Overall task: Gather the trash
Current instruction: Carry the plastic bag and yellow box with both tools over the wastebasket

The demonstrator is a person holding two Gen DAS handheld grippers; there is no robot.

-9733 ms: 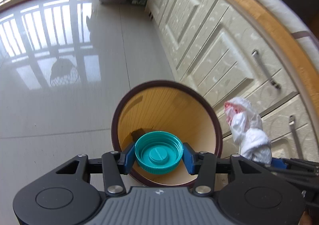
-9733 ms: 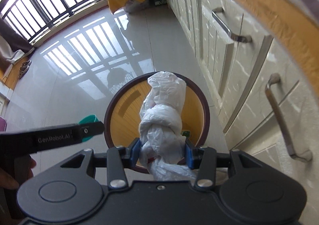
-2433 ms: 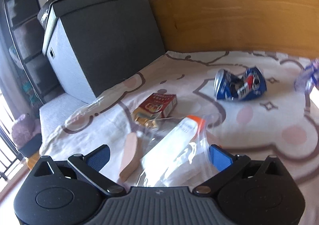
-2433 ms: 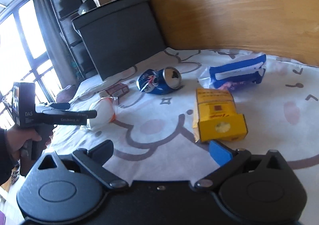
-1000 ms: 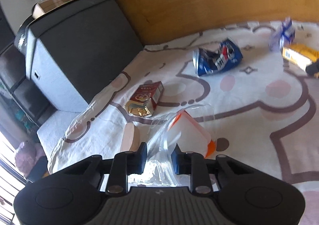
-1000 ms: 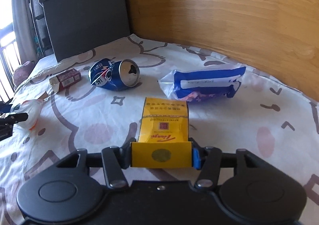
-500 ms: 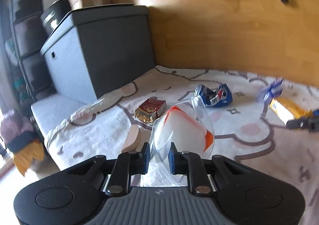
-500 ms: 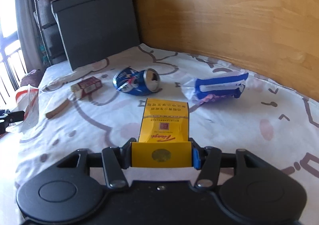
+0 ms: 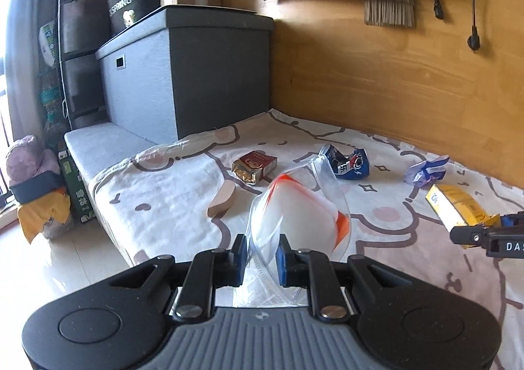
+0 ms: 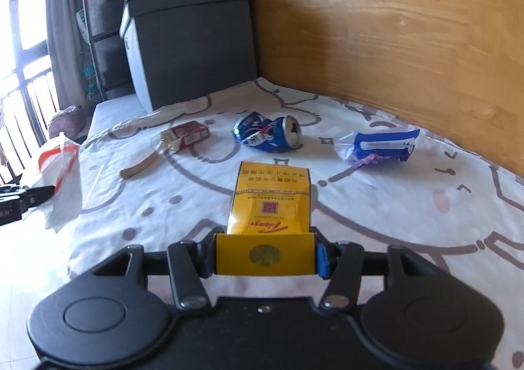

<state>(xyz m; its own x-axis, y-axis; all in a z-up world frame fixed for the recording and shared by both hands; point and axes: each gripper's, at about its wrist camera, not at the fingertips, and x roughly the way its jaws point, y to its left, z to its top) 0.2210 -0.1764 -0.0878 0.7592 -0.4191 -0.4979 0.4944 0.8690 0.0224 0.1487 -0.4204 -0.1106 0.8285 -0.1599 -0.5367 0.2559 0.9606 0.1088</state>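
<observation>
While our left claw (image 9: 261, 250) is clenched on a clear bag (image 9: 296, 212) with an orange strip, lifted above the bed (image 9: 163, 206), our right claw (image 10: 266, 253) grips a yellow box (image 10: 270, 206) by its two sides. On the sheet we see a crushed blue can (image 10: 267, 136), a red pack (image 10: 186, 136), a blue wrapper (image 10: 381, 147) and a wooden piece (image 10: 139, 167).
</observation>
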